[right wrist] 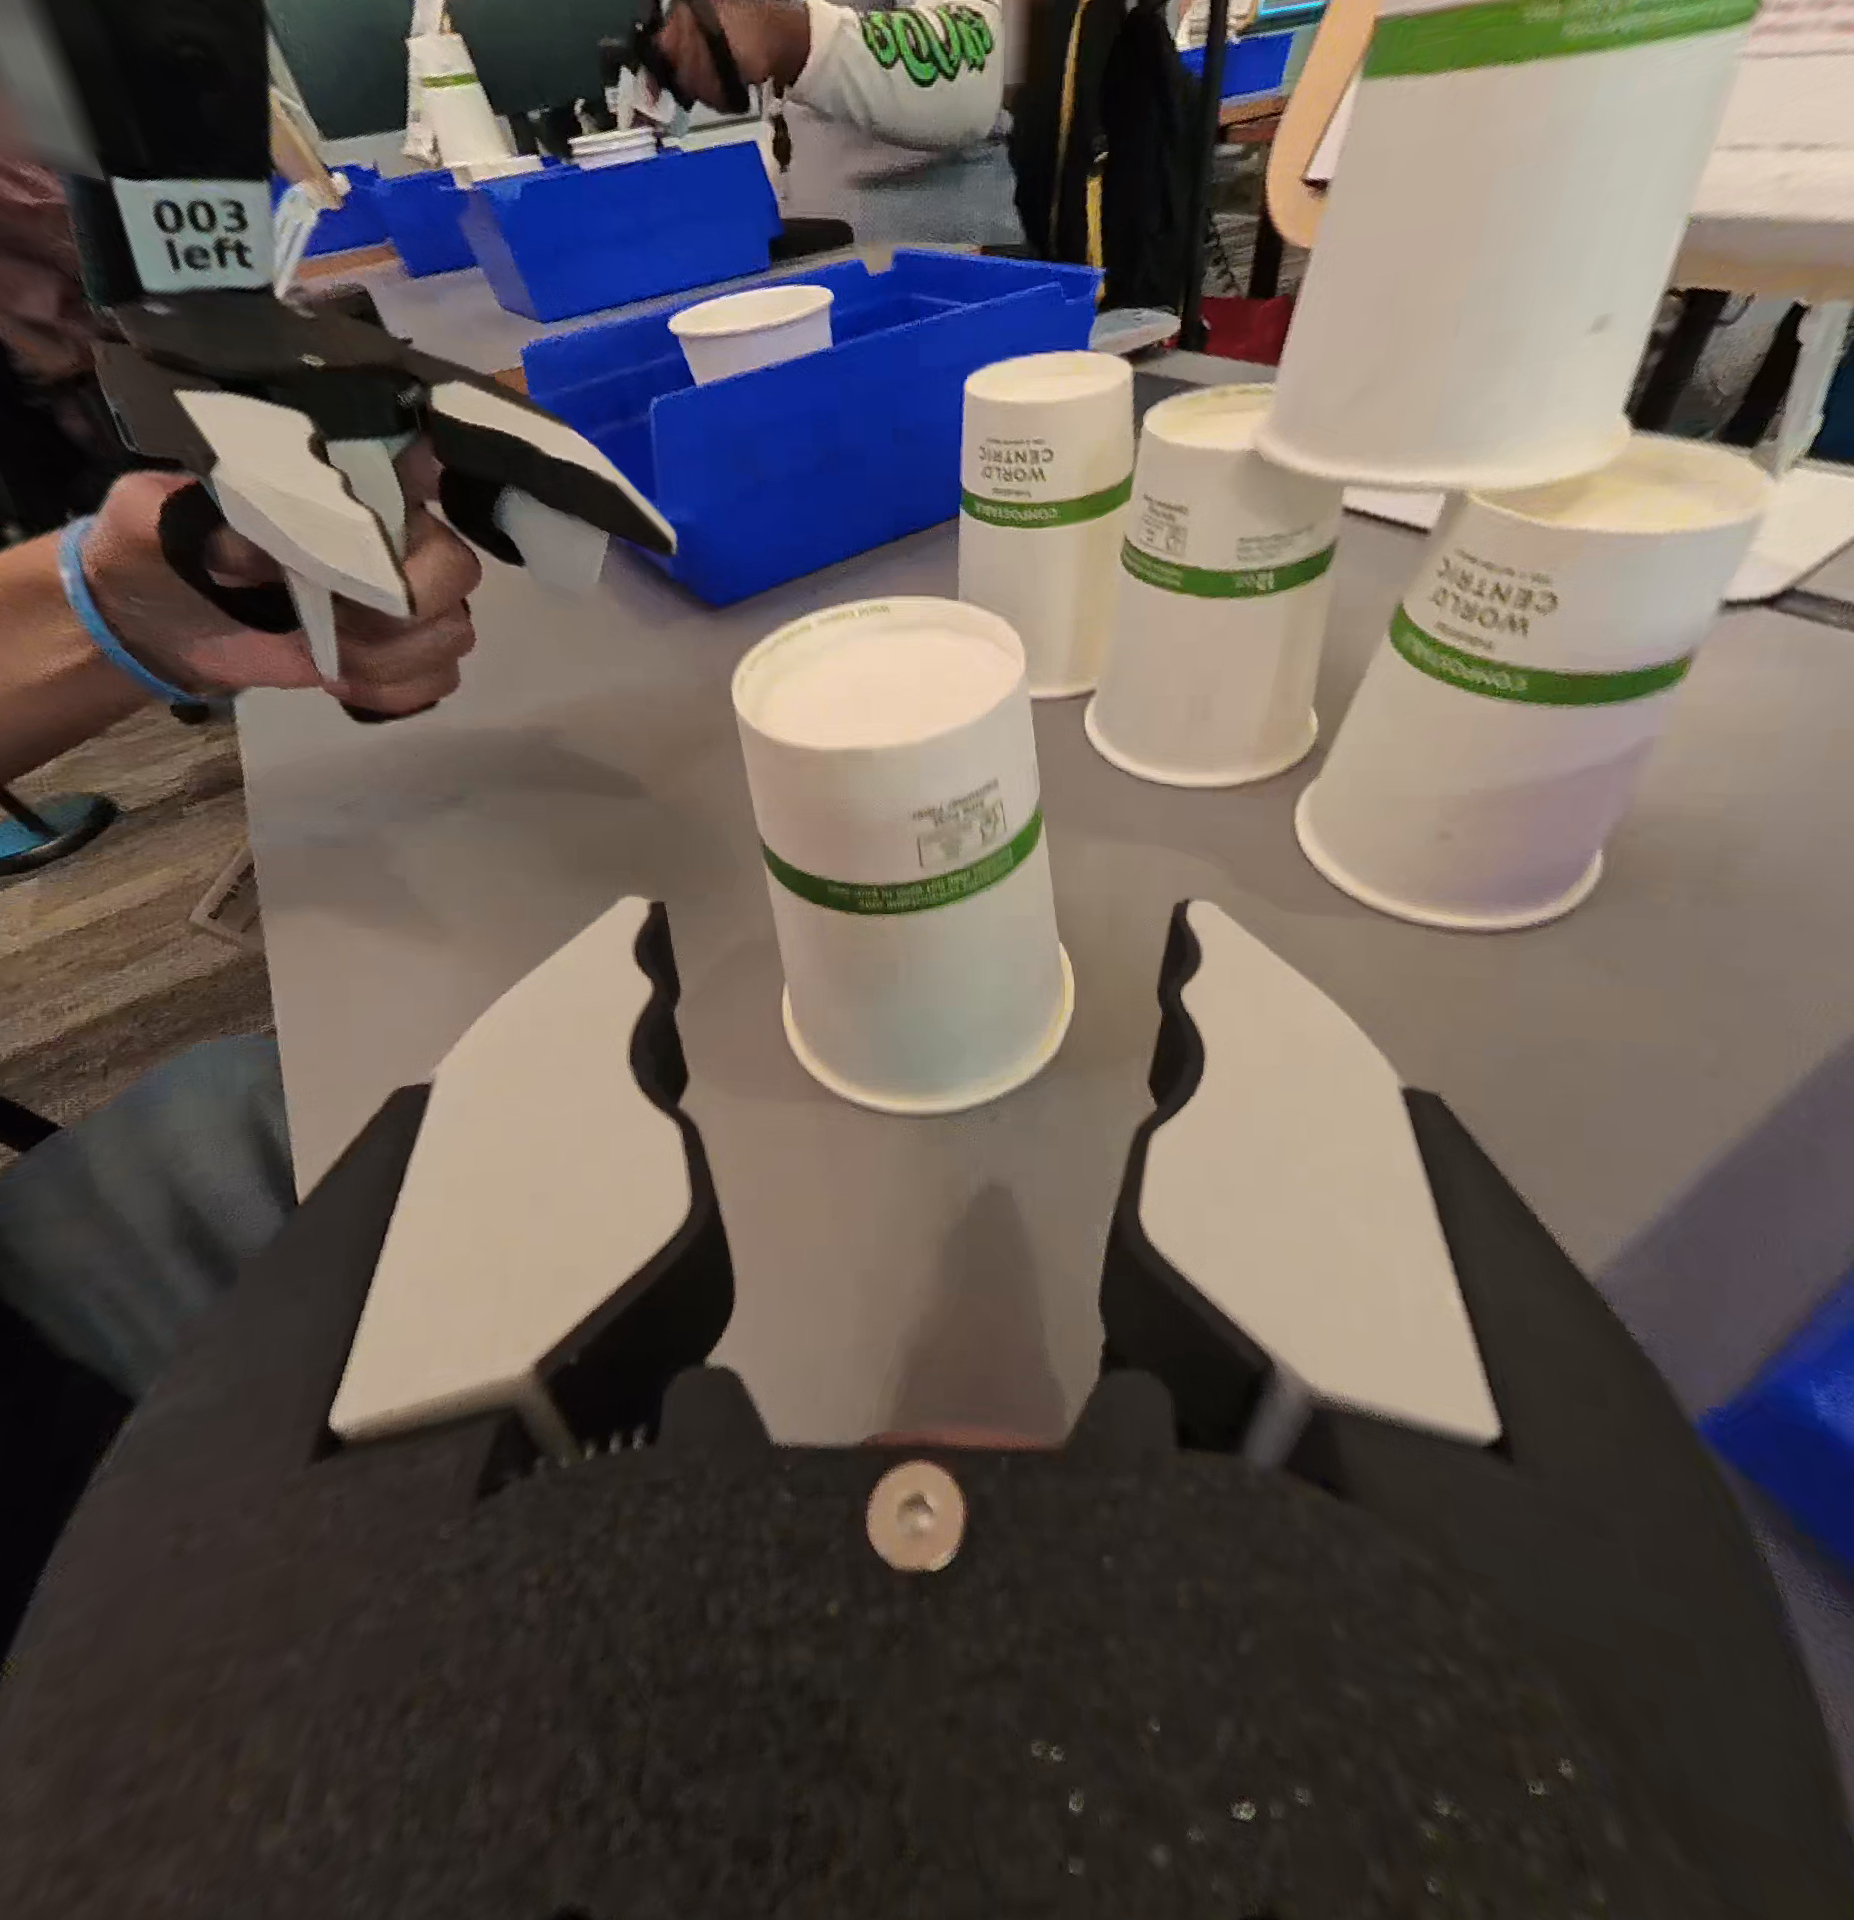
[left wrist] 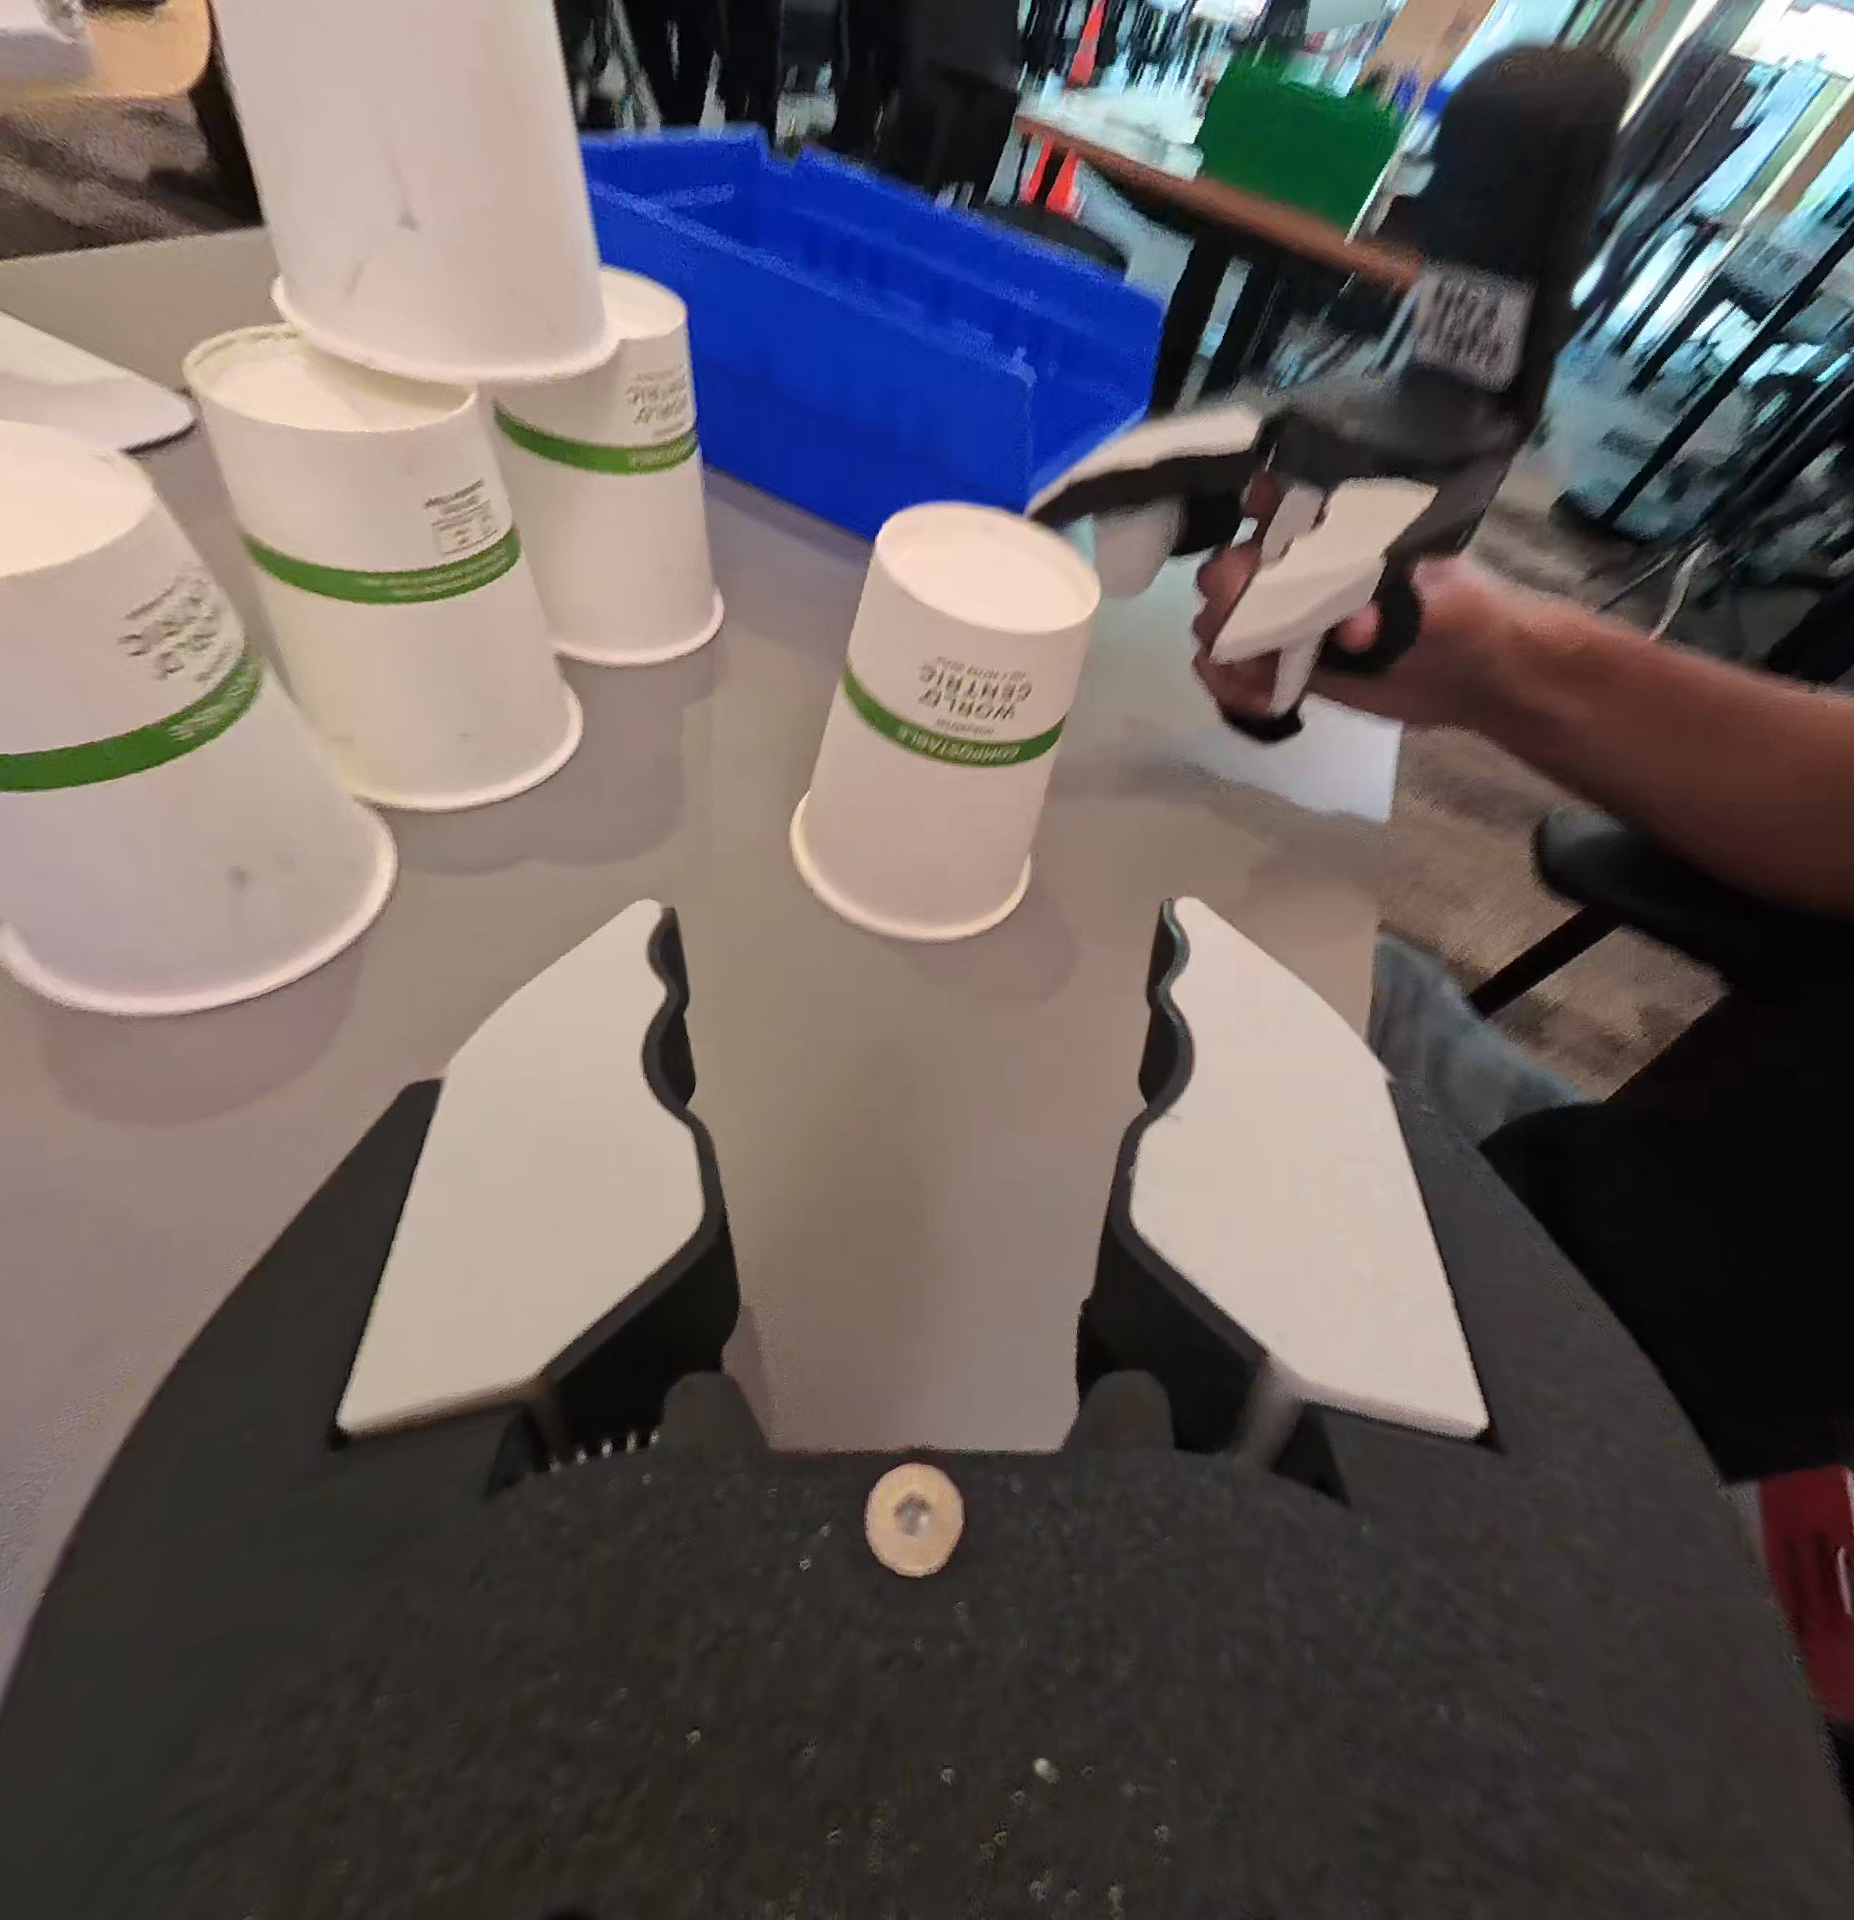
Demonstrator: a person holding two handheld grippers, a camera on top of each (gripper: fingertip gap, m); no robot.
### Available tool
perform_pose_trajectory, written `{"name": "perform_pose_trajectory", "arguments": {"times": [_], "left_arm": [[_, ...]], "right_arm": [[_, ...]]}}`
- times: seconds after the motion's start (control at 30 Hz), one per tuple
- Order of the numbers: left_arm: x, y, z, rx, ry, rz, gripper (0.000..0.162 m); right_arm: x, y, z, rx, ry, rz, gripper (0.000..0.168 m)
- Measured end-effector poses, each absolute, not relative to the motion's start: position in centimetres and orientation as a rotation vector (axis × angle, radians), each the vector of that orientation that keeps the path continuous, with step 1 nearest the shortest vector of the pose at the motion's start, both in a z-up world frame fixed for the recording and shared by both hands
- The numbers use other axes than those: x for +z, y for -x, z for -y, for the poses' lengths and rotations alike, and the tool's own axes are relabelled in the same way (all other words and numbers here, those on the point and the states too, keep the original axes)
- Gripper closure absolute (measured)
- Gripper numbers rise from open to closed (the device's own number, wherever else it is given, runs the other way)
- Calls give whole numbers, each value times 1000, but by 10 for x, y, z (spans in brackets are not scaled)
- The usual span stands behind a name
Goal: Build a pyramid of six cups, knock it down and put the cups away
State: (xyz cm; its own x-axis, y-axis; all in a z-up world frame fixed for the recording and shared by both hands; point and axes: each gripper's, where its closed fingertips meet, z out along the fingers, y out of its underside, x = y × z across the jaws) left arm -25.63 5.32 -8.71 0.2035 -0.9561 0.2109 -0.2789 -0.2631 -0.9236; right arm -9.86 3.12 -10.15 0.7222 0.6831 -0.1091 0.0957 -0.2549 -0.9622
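a grey table fills the centre. a wooden-topped table stands at one o'clock, a green crate on it.

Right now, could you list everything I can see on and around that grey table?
Upside-down cups: five, white with green bands, on the table; three in a row, one on top of them, one alone in front.
Top cup: one of those five, resting on two row cups.
Upright cup: one, white, inside the near bin.
Near bin: one, blue, at the table's far side.
Table: one, grey, under the cups.
Other bins: several, blue, in the background.
Left claw: one, black and white, open, empty.
Right claw: one, black and white, open, empty, lone cup just ahead.
Left hand: one, gripping its claw's handle.
Right hand: one, likewise.
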Motion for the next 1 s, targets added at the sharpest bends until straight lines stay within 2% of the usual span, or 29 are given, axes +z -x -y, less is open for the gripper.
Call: {"name": "perform_pose_trajectory", "arguments": {"times": [0.13,0.47,0.53,0.6,0.77,0.9,1.0], "left_arm": [[-93,216,-52,-1174,1609,-1181,67],[-120,126,-52,-1023,1573,-1516,62],[-126,122,-53,-1000,1574,-1535,67],[-130,120,-53,-967,1551,-1563,82],[-130,123,-56,-960,1566,-1541,84],[-104,145,-73,-965,1581,-1467,84],[-52,174,-107,-942,1574,-1363,84]], "right_arm": [[-102,90,-26,688,1737,563,83],[-108,89,-24,699,1753,586,85],[-108,88,-24,713,1753,581,85],[-109,87,-25,723,1756,577,86],[-110,86,-26,743,1759,563,87],[-108,87,-26,769,1750,548,87],[-108,90,-25,778,1751,551,87]]}}
